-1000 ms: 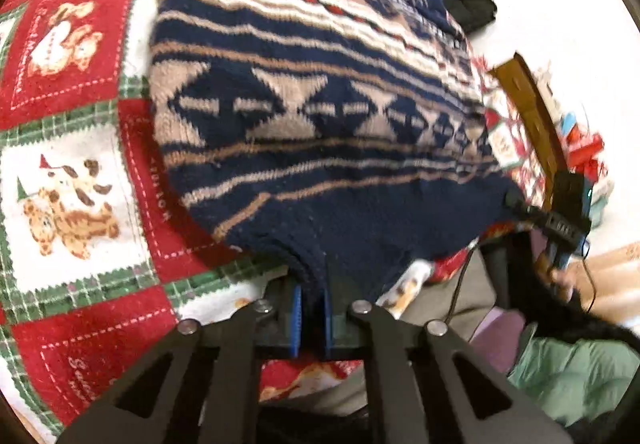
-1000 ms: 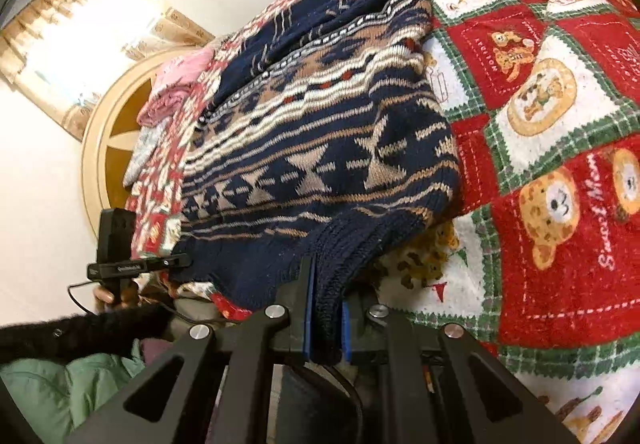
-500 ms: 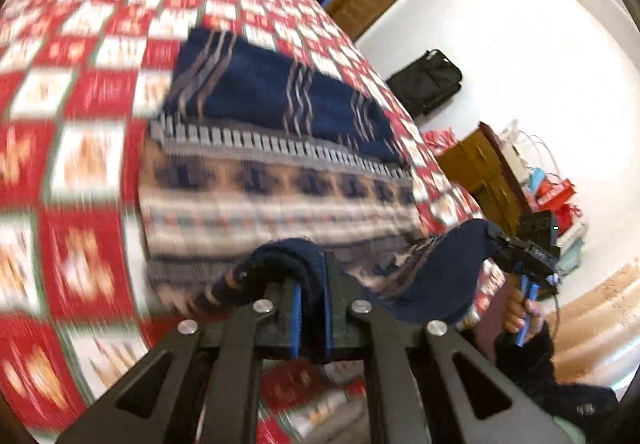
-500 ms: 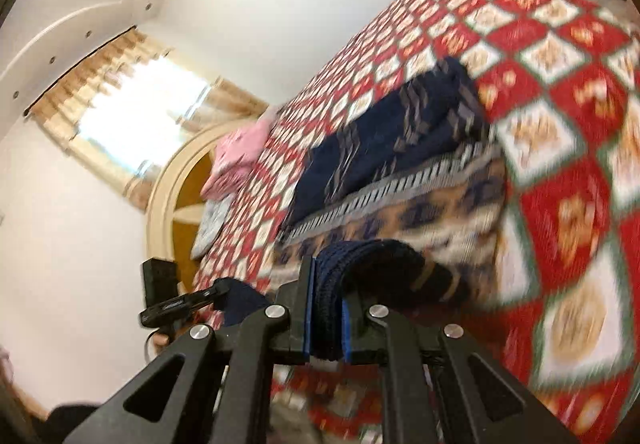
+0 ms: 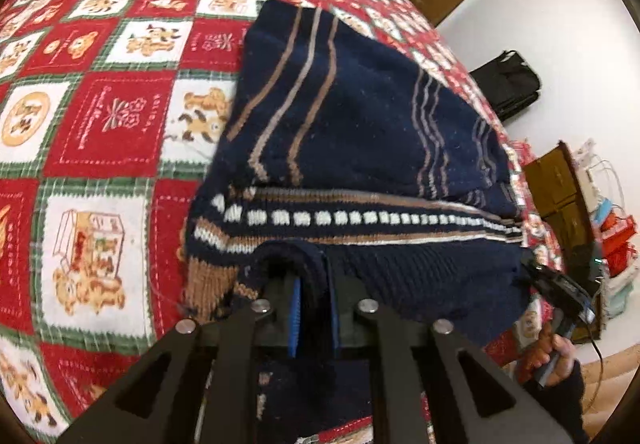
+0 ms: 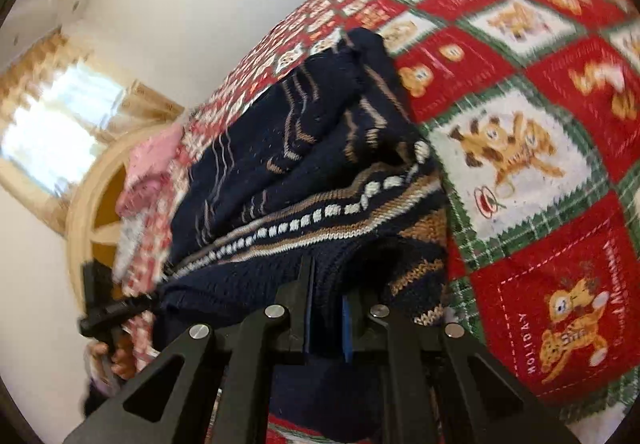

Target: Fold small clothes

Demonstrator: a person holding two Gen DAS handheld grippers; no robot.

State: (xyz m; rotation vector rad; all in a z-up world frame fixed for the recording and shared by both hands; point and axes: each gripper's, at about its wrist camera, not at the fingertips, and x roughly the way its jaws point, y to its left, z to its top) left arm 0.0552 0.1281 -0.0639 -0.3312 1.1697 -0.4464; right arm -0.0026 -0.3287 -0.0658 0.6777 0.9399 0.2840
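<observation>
The left gripper (image 5: 314, 308) pitches steeply down over the bed, its black arms entering from six o'clock. Its blue-padded fingers (image 5: 295, 318) have just been easing apart, yet a fold of the navy knitted sweater with tan and white stripes (image 5: 360, 116) still sits pinched between them.

In the left wrist view the right gripper (image 5: 560, 290) shows at four o'clock, a hand (image 5: 554, 354) wrapped round its handle below the sweater's far corner. In its own view it tilts down less steeply, its fingers (image 6: 347, 324) nearly pressed together on the ribbed navy hem.

A second ago the sweater lay spread open, diamond pattern up, with both grippers at its near hem. Now that hem has been carried forward over the body, hiding the diamond band; the dotted white stripe and the striped sleeves lie just beyond the fold.

The sweater lies on the bed's red, white and green patchwork quilt with bear prints (image 5: 100, 116). In the left wrist view its long axis runs from nine to three o'clock, along the dotted stripe, with the folded sleeves pointing toward twelve. In the right wrist view the same stripe slants from eight up to two o'clock. A pink cloth (image 6: 152, 164) lies beyond the sweater at nine o'clock in that view.
</observation>
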